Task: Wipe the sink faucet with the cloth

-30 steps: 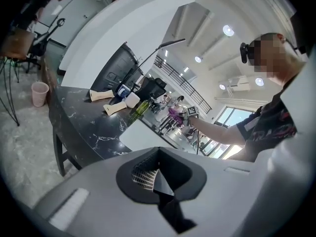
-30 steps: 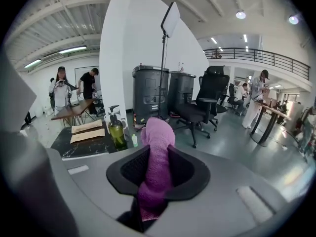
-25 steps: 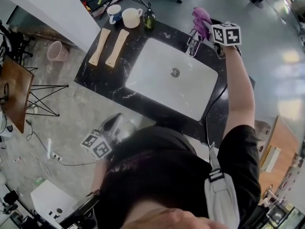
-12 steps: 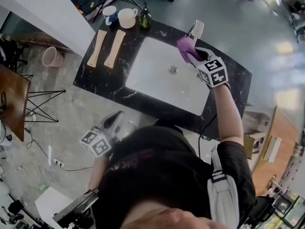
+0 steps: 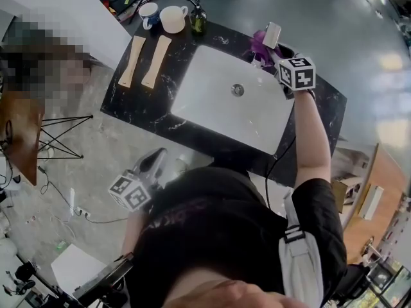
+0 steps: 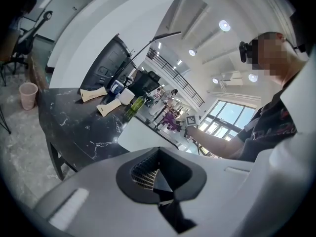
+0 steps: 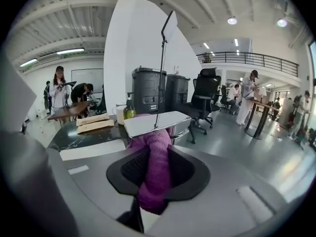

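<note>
The chrome faucet (image 5: 271, 35) stands at the far rim of the white sink (image 5: 212, 101). My right gripper (image 5: 264, 51) is shut on a purple cloth (image 5: 258, 43) and holds it against the faucet's near side, just under the flat top. In the right gripper view the cloth (image 7: 155, 172) runs up between the jaws to the underside of the faucet (image 7: 157, 122). My left gripper (image 5: 154, 163) hangs low at the person's left side, away from the counter. In its own view, the left gripper (image 6: 159, 180) has its jaws together with nothing in them.
The sink is set in a black marble counter (image 5: 138, 101). On its far left lie two wooden pieces (image 5: 145, 62), with two cups (image 5: 173, 19) and a green bottle (image 5: 198, 21) behind them. Office chairs, bins and people fill the room beyond.
The right gripper with the cloth went from beside the faucet out over the basin, then back to the faucet, lower than a second ago. The left gripper has stayed put.
</note>
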A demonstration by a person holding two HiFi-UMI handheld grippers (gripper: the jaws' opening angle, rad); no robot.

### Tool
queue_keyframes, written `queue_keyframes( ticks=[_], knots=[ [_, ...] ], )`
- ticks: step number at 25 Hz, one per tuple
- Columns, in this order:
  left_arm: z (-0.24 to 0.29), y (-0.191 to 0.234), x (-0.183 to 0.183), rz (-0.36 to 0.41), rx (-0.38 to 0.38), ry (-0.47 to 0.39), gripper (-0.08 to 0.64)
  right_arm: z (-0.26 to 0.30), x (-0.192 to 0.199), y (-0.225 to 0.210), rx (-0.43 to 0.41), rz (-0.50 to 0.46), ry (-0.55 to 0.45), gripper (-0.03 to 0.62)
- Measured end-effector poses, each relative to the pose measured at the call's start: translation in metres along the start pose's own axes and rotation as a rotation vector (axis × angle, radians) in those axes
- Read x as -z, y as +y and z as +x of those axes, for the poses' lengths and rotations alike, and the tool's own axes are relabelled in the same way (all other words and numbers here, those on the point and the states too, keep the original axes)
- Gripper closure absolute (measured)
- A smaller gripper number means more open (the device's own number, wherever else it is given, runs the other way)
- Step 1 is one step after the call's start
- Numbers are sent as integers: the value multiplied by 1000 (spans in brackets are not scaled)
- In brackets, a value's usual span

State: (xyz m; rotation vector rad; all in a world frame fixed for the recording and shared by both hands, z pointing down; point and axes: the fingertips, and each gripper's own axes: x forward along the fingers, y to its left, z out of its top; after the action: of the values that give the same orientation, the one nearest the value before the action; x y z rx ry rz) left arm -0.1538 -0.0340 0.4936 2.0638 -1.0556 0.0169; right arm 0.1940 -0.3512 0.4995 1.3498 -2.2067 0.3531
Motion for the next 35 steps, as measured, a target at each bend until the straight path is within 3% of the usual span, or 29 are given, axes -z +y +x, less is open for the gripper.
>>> queue_keyframes(
  ticks=[5,9,12,20,25,32,35],
  knots=[
    [2,-5,-1,15,40,11,560,-16,11,29,-45,53,-19,489],
    [3,-4,-2,12,65,14,560,-49,31,83,-178,61,-33,489],
    [6,-5,-2,10,73,14,560,-58,63,113,-248,-3,36,489],
    [16,-11,4,10,21,20,560,1,85,64,-197,-56,122,492],
    [18,-8,13,-9,-49,19,560,43,65,1,-87,138,62,493],
    [17,-6,20,-27,-79,17,560,48,65,-2,-77,157,32,489],
    [17,-9,23,-15,-70,26,560,52,74,-1,-63,191,83,492]
  ],
)
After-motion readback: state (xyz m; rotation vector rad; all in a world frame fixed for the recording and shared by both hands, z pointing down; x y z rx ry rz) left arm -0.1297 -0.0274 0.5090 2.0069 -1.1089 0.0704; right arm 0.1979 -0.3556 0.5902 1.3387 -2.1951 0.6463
